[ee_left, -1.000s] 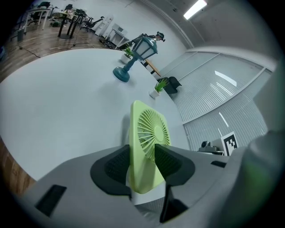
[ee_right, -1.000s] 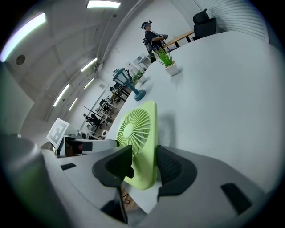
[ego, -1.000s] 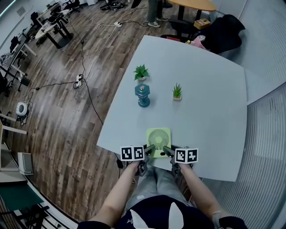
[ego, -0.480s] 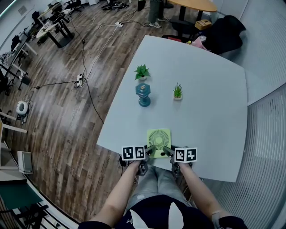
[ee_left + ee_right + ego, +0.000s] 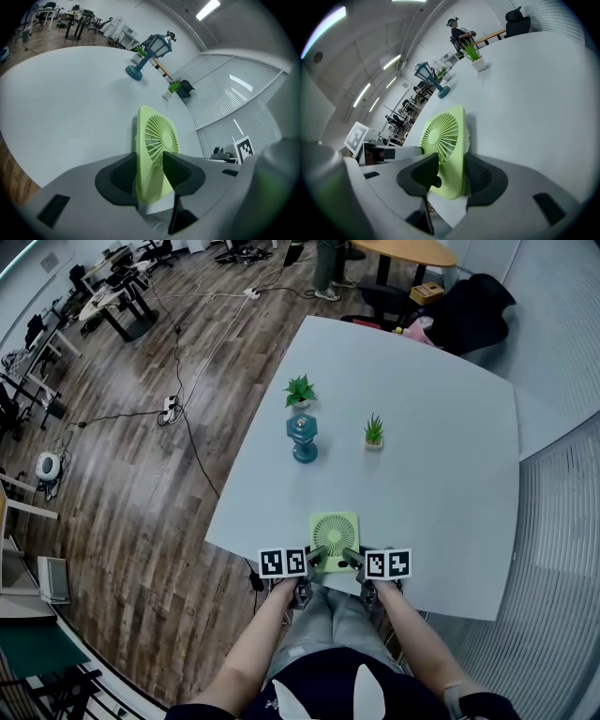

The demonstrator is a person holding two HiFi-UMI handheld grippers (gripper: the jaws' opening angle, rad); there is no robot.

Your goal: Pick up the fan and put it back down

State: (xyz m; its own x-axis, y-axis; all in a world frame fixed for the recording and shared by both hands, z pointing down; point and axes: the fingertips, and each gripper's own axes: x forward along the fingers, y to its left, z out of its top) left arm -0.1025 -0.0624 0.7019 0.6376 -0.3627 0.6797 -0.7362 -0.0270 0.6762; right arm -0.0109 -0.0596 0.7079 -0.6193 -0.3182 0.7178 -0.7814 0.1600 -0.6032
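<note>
A light green square fan (image 5: 334, 532) with a round grille stands near the front edge of the white table (image 5: 441, 456). My left gripper (image 5: 317, 551) is shut on its left edge and my right gripper (image 5: 349, 554) on its right edge. In the left gripper view the fan (image 5: 157, 140) sits edge-on between the dark pads of the left gripper (image 5: 150, 171), which press on its front and back. The right gripper view shows the fan (image 5: 440, 136) clamped the same way in the right gripper (image 5: 452, 173). The jaws hide the fan's base.
Further back on the table stand a blue lantern ornament (image 5: 301, 437), a small potted plant (image 5: 298, 391) and another small plant (image 5: 374, 432). The table's front edge lies just under the grippers. Wooden floor with cables lies to the left, and a dark chair (image 5: 469, 306) stands behind the table.
</note>
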